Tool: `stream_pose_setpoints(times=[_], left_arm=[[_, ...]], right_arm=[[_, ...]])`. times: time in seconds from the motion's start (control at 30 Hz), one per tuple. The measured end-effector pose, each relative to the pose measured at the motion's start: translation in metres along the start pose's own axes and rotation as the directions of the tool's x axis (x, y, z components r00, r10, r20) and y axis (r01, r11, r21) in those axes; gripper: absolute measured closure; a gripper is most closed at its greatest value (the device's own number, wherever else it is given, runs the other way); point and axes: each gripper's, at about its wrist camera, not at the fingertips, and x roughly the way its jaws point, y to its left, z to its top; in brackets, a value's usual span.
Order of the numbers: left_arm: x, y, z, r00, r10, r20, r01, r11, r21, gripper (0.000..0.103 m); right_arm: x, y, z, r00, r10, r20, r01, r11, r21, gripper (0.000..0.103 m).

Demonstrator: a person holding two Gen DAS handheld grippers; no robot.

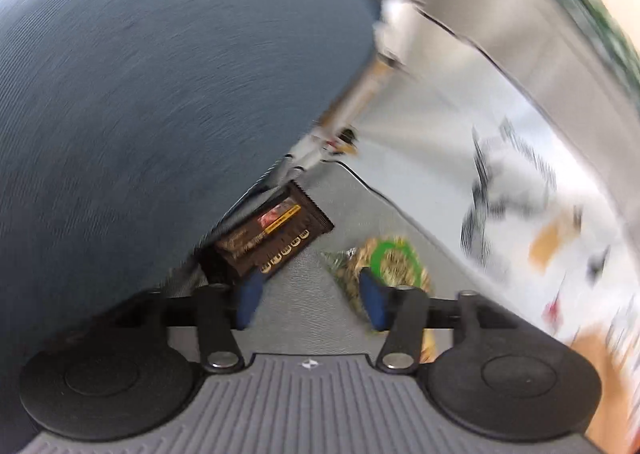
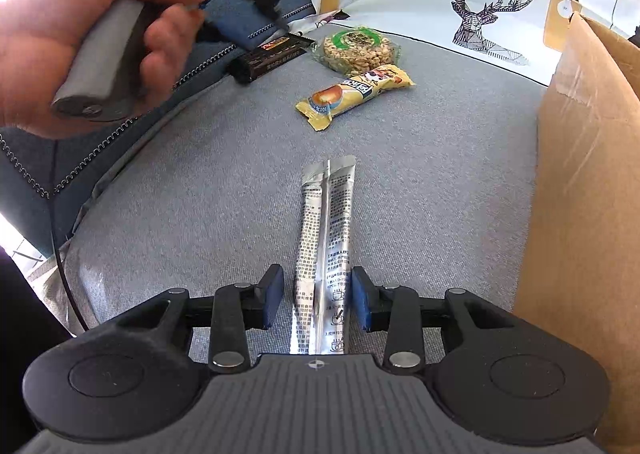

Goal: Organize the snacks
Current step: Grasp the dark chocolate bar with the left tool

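In the right wrist view a silver stick sachet (image 2: 325,230) lies lengthwise on the grey seat fabric (image 2: 200,194). My right gripper (image 2: 318,298) straddles its near end, open; bare fabric shows between the left pad and the sachet. Farther off lie a yellow snack pack (image 2: 356,94), a clear peanut pack with a green ring (image 2: 356,46) and a dark brown bar (image 2: 272,54). In the blurred left wrist view my left gripper (image 1: 312,298) is open with nothing between its fingers, just short of the brown bar (image 1: 276,242) and the peanut pack (image 1: 390,260).
A blue cushion (image 2: 120,134) borders the seat on the left, and the brown bar's end is tucked under it (image 1: 140,94). A cardboard box wall (image 2: 580,194) stands at the right. White deer-print cloth (image 2: 480,14) lies behind the snacks. A hand grips the left gripper's handle (image 2: 96,66).
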Motion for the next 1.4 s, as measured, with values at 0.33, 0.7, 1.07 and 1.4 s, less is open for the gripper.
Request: stream_pose_setpoints(times=[0.33,0.7,1.07,1.4], left_arm=[[0.030,0.014,0.000,0.997,0.074,0.003,-0.071,0.975,-0.210,0.047],[0.014,-0.032,-0.001,0.995,0.039,0.087,-0.063,0.953,0.298,0.055],[0.070,-0.051,-0.014,0.984,0.144,0.106,-0.177,0.876,0.449,0.036],[0.064,-0.052,-0.010,0.988,0.118,0.103,-0.153,0.868,0.472,0.060]], right_arm=[[0.001,-0.004,0.001,1.000,0.024,-0.002,-0.024,1.000,0.012,0.064],[0.004,-0.002,0.003,1.000,0.022,0.005,-0.022,0.999,0.027,0.064],[0.004,-0.004,0.002,1.000,0.010,0.008,-0.010,1.000,0.027,0.064],[0.006,0.004,0.001,1.000,-0.019,0.025,0.020,0.999,-0.030,0.068]])
